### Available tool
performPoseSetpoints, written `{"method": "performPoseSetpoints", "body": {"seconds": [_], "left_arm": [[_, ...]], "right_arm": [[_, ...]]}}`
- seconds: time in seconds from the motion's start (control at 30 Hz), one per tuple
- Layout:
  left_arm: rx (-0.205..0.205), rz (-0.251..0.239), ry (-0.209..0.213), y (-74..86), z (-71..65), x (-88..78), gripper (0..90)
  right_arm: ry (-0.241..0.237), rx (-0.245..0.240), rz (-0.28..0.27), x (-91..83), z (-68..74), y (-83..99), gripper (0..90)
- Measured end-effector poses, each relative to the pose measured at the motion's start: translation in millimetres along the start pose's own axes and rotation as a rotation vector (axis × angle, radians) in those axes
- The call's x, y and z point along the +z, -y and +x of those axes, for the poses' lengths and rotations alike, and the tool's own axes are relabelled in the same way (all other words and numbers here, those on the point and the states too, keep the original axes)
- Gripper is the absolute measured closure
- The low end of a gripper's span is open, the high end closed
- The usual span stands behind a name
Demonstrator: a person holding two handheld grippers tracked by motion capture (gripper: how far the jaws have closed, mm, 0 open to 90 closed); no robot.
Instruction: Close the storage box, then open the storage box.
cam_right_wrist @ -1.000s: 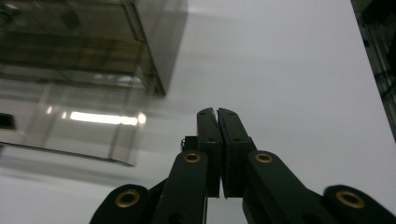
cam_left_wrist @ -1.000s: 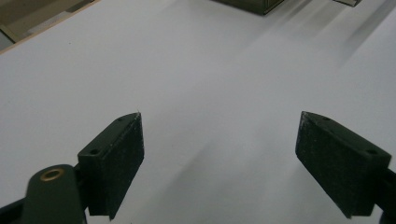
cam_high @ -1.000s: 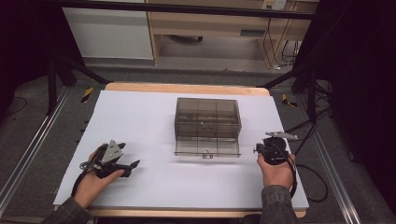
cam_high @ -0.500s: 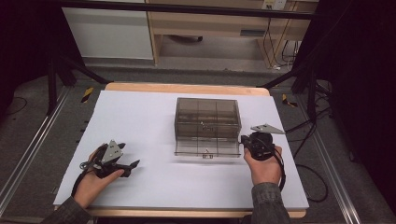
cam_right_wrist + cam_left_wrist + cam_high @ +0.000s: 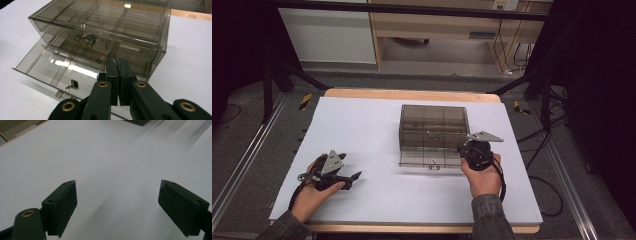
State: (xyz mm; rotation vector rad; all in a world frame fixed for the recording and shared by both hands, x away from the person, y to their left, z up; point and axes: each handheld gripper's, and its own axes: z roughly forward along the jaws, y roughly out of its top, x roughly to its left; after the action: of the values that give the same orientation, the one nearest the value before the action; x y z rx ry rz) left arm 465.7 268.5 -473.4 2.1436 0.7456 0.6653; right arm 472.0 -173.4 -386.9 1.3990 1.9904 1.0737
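Observation:
A smoky clear plastic drawer box (image 5: 433, 125) stands mid-table; in the right gripper view the box (image 5: 105, 22) has its lower drawer (image 5: 62, 66) pulled out toward me, with a small metal handle (image 5: 71, 85) at its front. The upper drawer is closed. My right gripper (image 5: 463, 149) is at the box's front right corner. Seen close up, the right gripper (image 5: 117, 62) is shut with nothing between the pads, its tips over the open drawer's right end. My left gripper (image 5: 351, 166) rests low at the table's left, and the left gripper (image 5: 117, 195) is open over bare white surface.
The white tabletop (image 5: 362, 125) spreads wide around the box, with a wooden edge at the back. Black cables (image 5: 542, 150) hang off the right side. Metal rails run along both sides of the table on the floor.
My right hand has moved left, from the table's right side to the front right corner of the box. The left hand and the box have stayed put.

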Motion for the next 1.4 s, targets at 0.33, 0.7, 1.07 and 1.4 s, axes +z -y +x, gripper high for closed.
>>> {"method": "performPoseSetpoints", "body": {"seconds": [0.33, 0.7, 1.07, 1.4], "left_arm": [[-0.008, -0.005, -0.004, 0.4, 0.1, 0.1, 15.1], [-0.002, 0.001, -0.004, 0.6, 0.4, 0.2, 15.1], [-0.001, 0.001, -0.005, 0.8, 0.4, 0.5, 15.0], [0.000, 0.000, -0.004, 0.6, 0.3, 0.6, 15.1]], "right_arm": [[-0.047, -0.025, -0.008, 8.7, 15.0, -3.5, 88.7], [-0.068, -0.037, -0.016, 11.4, 23.2, -6.0, 88.7], [-0.081, -0.036, -0.021, 15.8, 28.7, -4.0, 88.7], [-0.095, -0.051, -0.016, 20.4, 35.8, -0.1, 88.7]]}}
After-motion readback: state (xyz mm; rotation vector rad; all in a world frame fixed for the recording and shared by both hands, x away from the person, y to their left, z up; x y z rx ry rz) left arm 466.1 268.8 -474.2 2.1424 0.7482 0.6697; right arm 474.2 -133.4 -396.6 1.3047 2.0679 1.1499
